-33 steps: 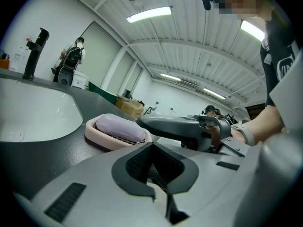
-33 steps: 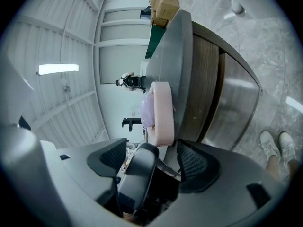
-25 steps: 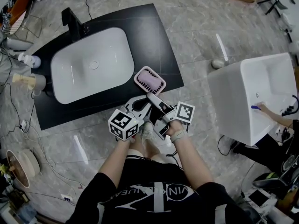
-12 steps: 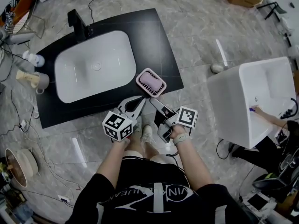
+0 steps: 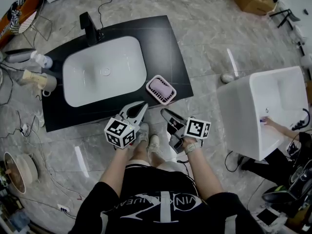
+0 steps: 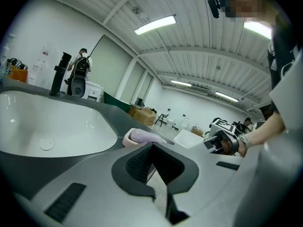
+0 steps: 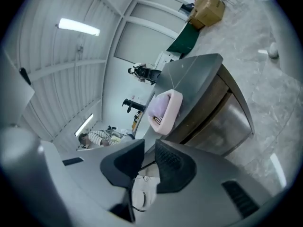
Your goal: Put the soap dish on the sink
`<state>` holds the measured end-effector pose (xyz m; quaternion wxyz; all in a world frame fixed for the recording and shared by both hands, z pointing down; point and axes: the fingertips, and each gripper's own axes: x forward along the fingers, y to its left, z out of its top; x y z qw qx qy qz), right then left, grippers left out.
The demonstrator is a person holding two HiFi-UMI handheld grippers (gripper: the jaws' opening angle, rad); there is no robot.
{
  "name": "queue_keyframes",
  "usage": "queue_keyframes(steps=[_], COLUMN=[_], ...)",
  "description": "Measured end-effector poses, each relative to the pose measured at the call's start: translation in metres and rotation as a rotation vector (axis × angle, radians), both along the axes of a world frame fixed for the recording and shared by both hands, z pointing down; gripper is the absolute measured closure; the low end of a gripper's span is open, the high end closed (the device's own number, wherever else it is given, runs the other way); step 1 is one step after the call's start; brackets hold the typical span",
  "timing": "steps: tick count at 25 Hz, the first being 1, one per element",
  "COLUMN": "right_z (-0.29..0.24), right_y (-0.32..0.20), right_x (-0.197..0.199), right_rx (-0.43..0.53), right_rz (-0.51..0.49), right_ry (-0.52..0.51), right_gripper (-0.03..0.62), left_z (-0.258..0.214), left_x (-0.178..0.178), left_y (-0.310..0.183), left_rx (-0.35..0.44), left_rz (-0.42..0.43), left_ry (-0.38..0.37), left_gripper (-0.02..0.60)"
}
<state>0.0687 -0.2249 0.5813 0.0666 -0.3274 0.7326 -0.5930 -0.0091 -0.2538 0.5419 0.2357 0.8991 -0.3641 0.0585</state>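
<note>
Soap dish [image 5: 161, 89] on black countertop [image 5: 163, 45], marble floor [image 5: 209, 28]

We find the near right corner of the black worktop [image 5: 165, 48] taken by the pink soap dish [image 5: 161, 89], which sits just beside the white basin [image 5: 105, 69]. Beyond the dish, the strip to the right of the basin lies bare to the far edge. The near strip left of the dish is bare too, so the front edge is open there. The black faucet [image 5: 89, 27] stands upright behind the basin and blocks the far left corner. A white bottle [image 5: 41, 60] and a cream bottle [image 5: 36, 78] crowd the left end. The white sink unit [image 5: 243, 111] stands well apart to the right, with open floor [image 5: 204, 62] between.
</note>
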Motion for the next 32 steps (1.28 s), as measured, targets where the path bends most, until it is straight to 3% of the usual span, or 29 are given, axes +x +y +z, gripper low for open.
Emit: queue_keyframes(steps=[4, 12, 23, 32], right_z=[-0.006, -0.029, -0.072, -0.103], right_y=[0.0, -0.01, -0.027, -0.036], right_x=[0.003, 0.012, 0.013, 0.008], right_rx=[0.075, 0.262, 0.477, 0.587], right_rz=[-0.032, -0.052, -0.042, -0.05], right_ry=[0.085, 0.281, 0.459, 0.536], right_gripper=[0.543, 0.555, 0.556, 0.557], left_z=[-0.005, -0.021, -0.057, -0.083], left_x=[-0.012, -0.037, -0.066, -0.083], left_y=[0.0, -0.004, -0.013, -0.017], left_rx=[0.011, 0.05, 0.14, 0.201], left_rz=[-0.022, -0.077, -0.136, -0.176], left_ry=[-0.008, -0.017, -0.035, -0.052], left_gripper=[0.568, 0.568, 0.568, 0.568])
